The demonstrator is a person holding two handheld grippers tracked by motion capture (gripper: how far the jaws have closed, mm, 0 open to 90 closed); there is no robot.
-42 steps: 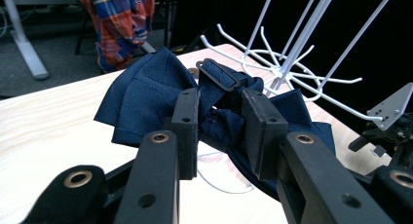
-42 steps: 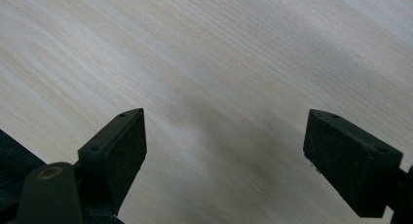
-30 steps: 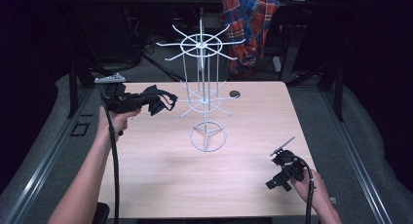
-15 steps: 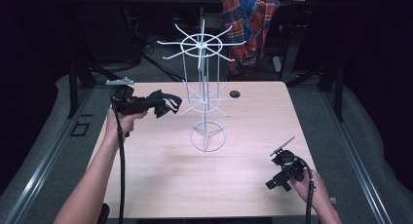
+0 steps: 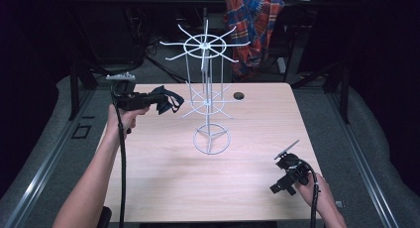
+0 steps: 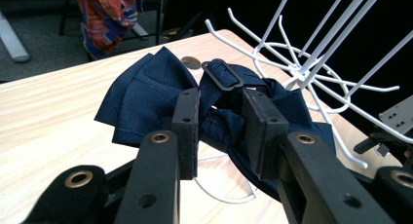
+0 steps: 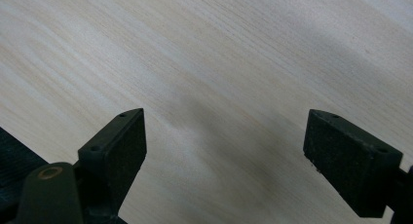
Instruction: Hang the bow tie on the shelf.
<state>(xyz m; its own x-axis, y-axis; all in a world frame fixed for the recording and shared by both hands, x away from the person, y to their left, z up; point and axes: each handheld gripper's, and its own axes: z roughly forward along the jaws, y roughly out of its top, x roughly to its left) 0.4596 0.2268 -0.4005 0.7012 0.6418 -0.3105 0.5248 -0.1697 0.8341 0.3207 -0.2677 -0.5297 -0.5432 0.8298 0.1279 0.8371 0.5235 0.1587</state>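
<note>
Aloft at the worktop's left: navy-blue fabric bow tie [image 6: 146, 95] with a dark metal strap slider, pinched at its knot by the left hand-held gripper [image 6: 221, 121].
Held above the pale wooden worktop [image 5: 163, 183], just beside the lower spokes of the white wire carousel rack [image 5: 210, 101], not yet hung on any hook. Right hand-held gripper [image 7: 224, 151] low near the worktop's front right corner, jaws spread wide, grasping nothing, bare wood grain between them. Red-and-blue plaid cloth [image 5: 255, 20] draped behind the worktop.
</note>
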